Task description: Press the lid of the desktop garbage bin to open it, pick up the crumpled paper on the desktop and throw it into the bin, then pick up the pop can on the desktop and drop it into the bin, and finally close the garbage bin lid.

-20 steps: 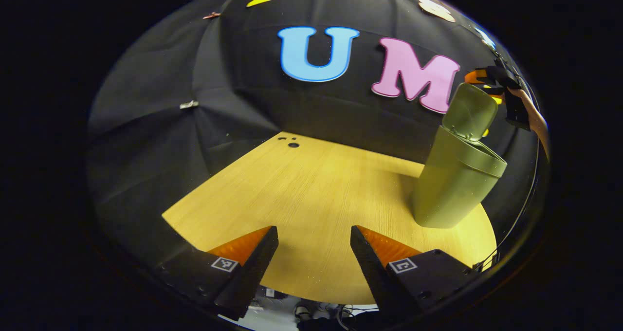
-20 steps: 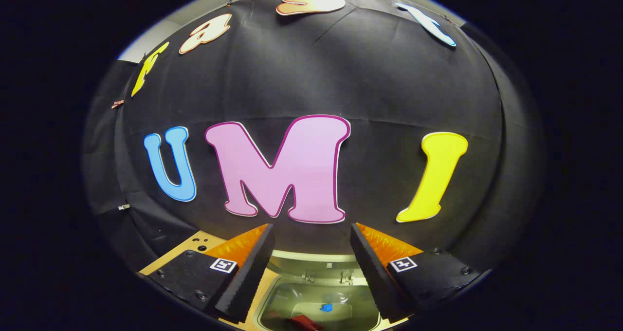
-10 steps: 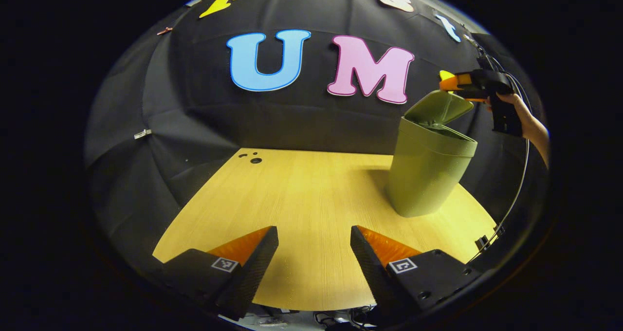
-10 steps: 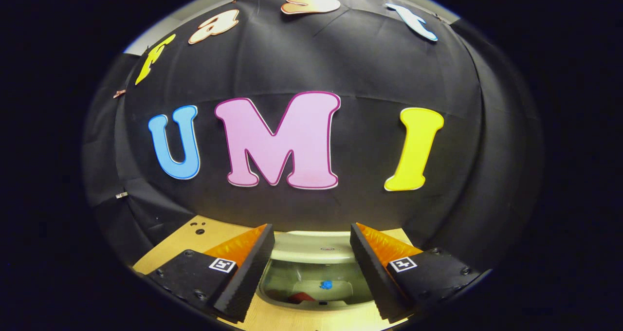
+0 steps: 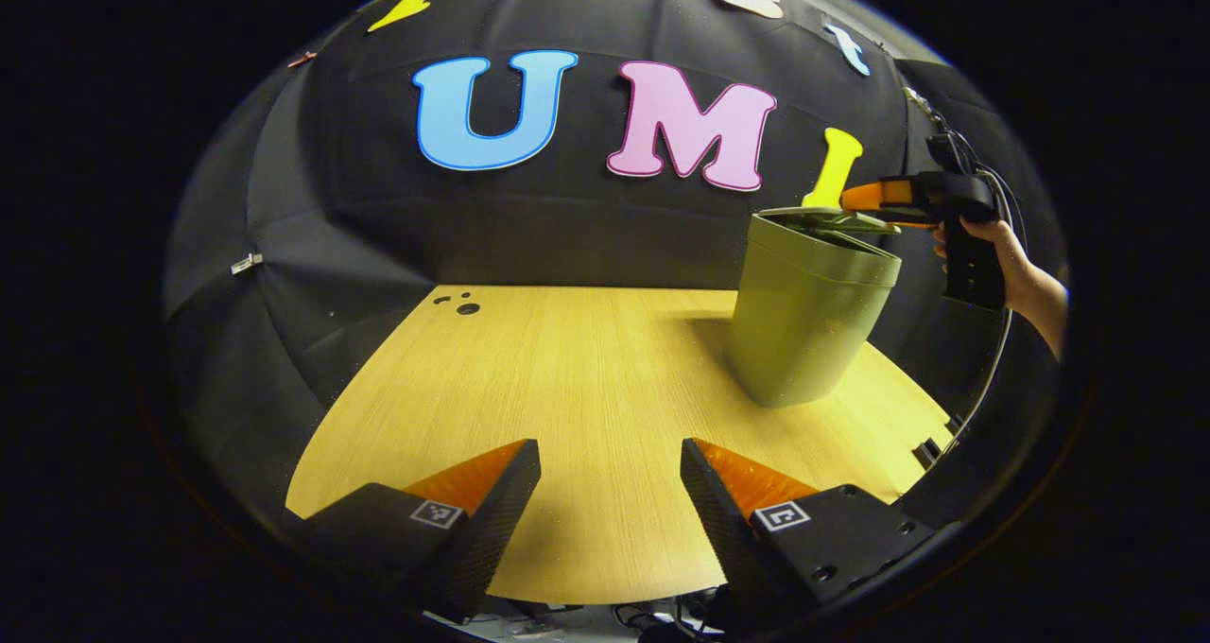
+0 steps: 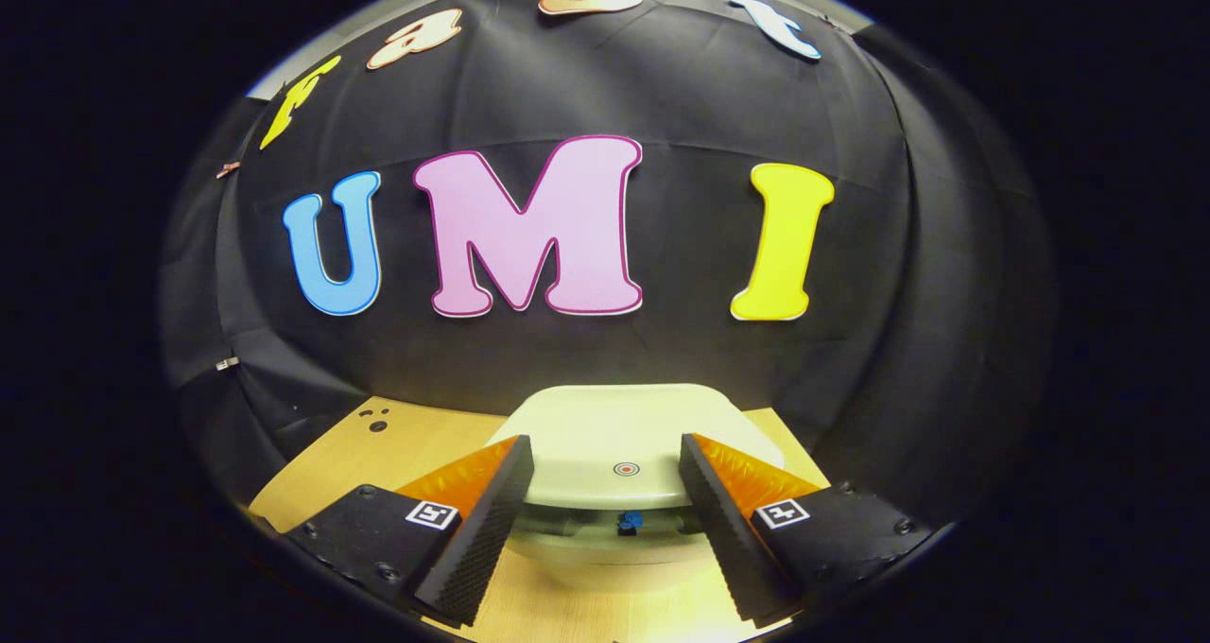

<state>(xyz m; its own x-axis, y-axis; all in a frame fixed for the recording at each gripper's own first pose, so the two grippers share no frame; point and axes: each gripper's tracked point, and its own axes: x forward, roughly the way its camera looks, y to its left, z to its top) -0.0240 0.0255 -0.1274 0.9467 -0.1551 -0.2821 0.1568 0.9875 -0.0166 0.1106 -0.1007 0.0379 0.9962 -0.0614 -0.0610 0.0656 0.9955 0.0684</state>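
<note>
An olive green bin (image 5: 803,321) stands on the right of the wooden table (image 5: 567,388) in the left gripper view. Its lid (image 5: 824,217) lies almost flat on the rim. My right gripper (image 5: 865,199), held by a hand (image 5: 997,260), has its tips right at the lid's near edge. In the right gripper view the lid (image 6: 624,425) with a red dot sits just ahead, and a narrow gap under its front edge shows a blue bit (image 6: 630,521). My right gripper (image 6: 605,501) is open, one finger either side of the lid's front. Low over the table's front, my left gripper (image 5: 610,492) is open and holds nothing.
Small dark holes (image 5: 465,306) mark the table's far left corner. A cable (image 5: 988,388) hangs from the right gripper past the table's right edge. The black cloth wall stands close behind the bin.
The lid has swung down from upright to almost flat, and my right gripper came down with it. The left gripper view has turned, so the bin sits further left.
</note>
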